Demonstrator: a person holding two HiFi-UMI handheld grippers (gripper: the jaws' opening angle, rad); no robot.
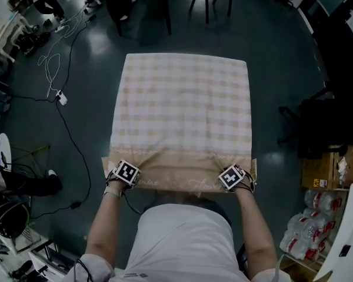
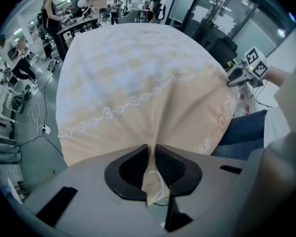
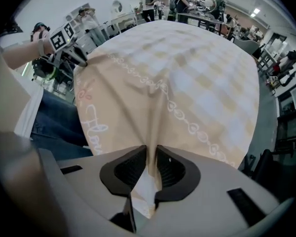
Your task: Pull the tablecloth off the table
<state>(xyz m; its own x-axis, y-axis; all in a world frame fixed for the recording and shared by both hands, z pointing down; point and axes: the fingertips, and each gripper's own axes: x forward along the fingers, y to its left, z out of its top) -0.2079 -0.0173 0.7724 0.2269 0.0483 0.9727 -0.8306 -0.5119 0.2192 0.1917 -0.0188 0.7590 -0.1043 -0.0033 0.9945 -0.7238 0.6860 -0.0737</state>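
view from above: a pale checked tablecloth (image 1: 182, 104) lies spread square over a table that it hides completely, in the middle of a dark workshop floor (image 1: 282, 51). its plain beige border (image 1: 182, 175), trimmed with a line of white embroidery, hangs over the near edge at 6 o'clock, right in front of the person.

the cloth looks thin, light and soft. it drapes and puckers into a ridge wherever it is pinched, so it will likely slide off with little resistance, bunching and sagging between the two holds rather than moving as a sheet. nothing stands on it. the beige border at the near corners seems the sensible place to hold, with both sides pulled evenly toward the person so that it does not skew.

the left gripper (image 1: 125, 169) is at the cloth's 7 o'clock corner and the right gripper (image 1: 232, 175) at its 5 o'clock corner, both pointing down onto the border.

in the left gripper view, the dark ribbed pads (image 2: 133, 167) are nearly together, pinching a raised fold of beige border, with a tuck of cloth showing below them. in the right gripper view, the pads (image 3: 170, 169) are likewise almost closed on a fold of the border, gripping it firmly.
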